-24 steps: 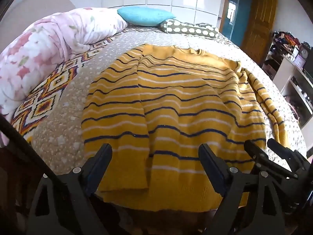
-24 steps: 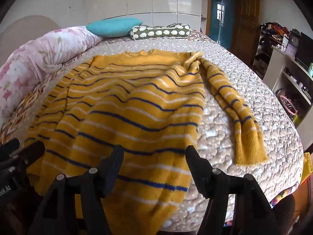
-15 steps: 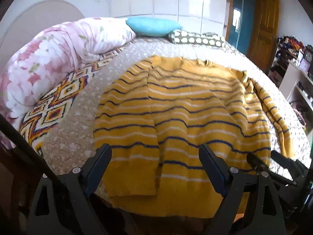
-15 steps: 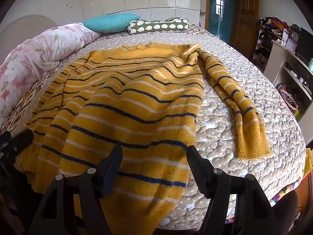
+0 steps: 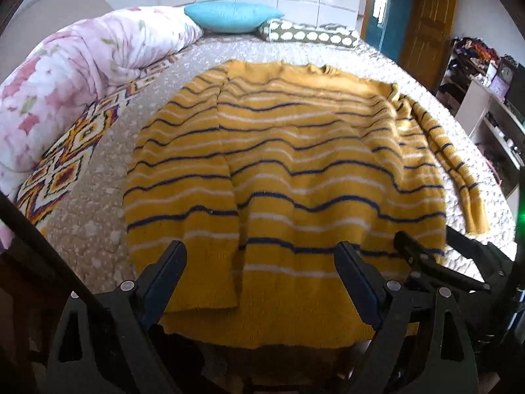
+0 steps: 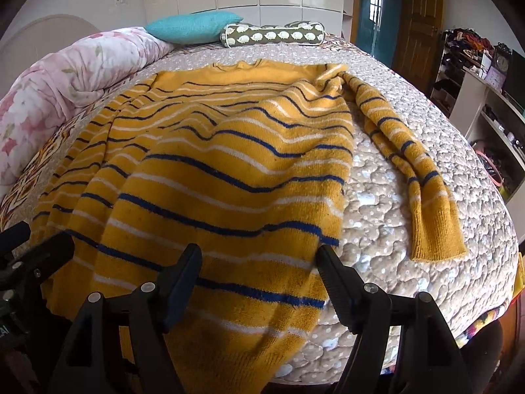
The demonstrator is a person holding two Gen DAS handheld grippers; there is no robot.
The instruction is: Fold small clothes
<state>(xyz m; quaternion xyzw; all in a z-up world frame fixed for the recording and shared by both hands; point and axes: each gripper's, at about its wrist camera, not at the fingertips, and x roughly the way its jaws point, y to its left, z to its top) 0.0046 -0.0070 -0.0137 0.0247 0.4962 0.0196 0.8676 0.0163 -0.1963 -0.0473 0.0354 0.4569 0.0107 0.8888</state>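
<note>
A bed with a beige quilted cover [image 6: 393, 197] fills a white-tiled bedroom; the mustard-yellow knitted sweater with navy and white stripes [image 5: 288, 170] lies flat on it, one sleeve folded inward; left claw [image 5: 261, 282] and right claw [image 6: 257, 279] hover wide open, empty.

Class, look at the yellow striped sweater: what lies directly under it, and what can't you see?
The sweater lies flat on the quilted bedspread, which shows bare around it. The bedspread beneath the sweater is covered, so anything there stays hidden.
</note>
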